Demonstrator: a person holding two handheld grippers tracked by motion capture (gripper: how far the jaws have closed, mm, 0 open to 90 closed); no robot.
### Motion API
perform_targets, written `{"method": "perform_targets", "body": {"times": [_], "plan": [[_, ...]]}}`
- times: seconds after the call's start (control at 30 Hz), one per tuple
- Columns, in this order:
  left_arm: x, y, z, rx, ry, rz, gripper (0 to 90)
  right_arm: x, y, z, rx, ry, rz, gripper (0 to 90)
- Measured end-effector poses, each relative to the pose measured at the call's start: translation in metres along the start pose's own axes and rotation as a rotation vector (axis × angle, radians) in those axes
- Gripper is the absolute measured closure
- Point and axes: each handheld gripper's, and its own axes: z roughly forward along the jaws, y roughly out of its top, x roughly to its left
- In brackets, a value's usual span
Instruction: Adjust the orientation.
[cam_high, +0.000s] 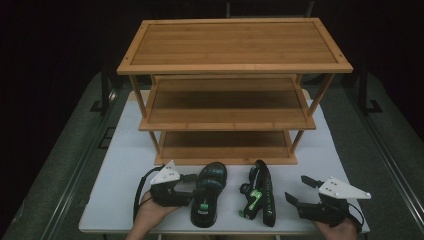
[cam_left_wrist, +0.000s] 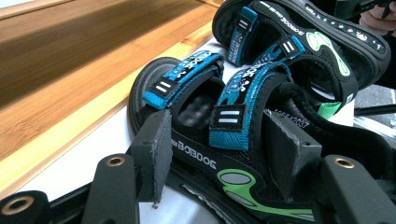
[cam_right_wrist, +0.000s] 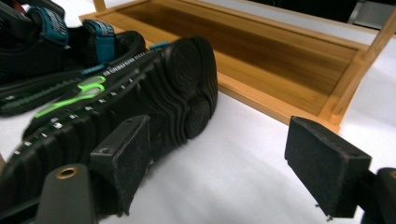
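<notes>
black sandals with blue straps and green marks lie on the white worktop (cam_high: 125, 165), in the lower middle of the high view, just in front of the bamboo shoe rack (cam_high: 235, 65). the left sandal (cam_high: 207, 195) sits flat on its sole; the right sandal (cam_high: 262, 192) is tipped onto its side, ridged sole facing right. at lower left the left tool (cam_high: 190, 189), held in a hand (cam_high: 150, 215), reaches the left sandal from the side; in the left gripper view its jaws stand part open around that sandal's (cam_left_wrist: 243, 140) strapped edge, but whether the pads press on it i cannot tell. at lower right the right tool (cam_high: 300, 189) is wide open and holds nothing; in the right gripper view one pad (cam_right_wrist: 126, 158) sits just beside the tipped sandal's sole (cam_right_wrist: 177, 88).
</notes>
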Motion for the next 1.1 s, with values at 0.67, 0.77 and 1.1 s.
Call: {"method": "perform_targets", "body": {"times": [0.67, 0.77, 1.1], "plan": [[-0.007, 0.000, 0.002, -0.006, 0.020, 0.001, 55.5, 0.033, 0.031, 0.010, -0.016, 0.144, -0.078, 76.7], [-0.007, 0.000, 0.002, -0.005, 0.022, 0.003, 55.5, 0.041, 0.038, 0.020, 0.006, 0.143, -0.126, 84.6], [-0.007, -0.001, 0.002, -0.015, 0.017, -0.002, 55.5, 0.045, 0.042, 0.039, 0.044, 0.123, -0.152, 89.7]]}}
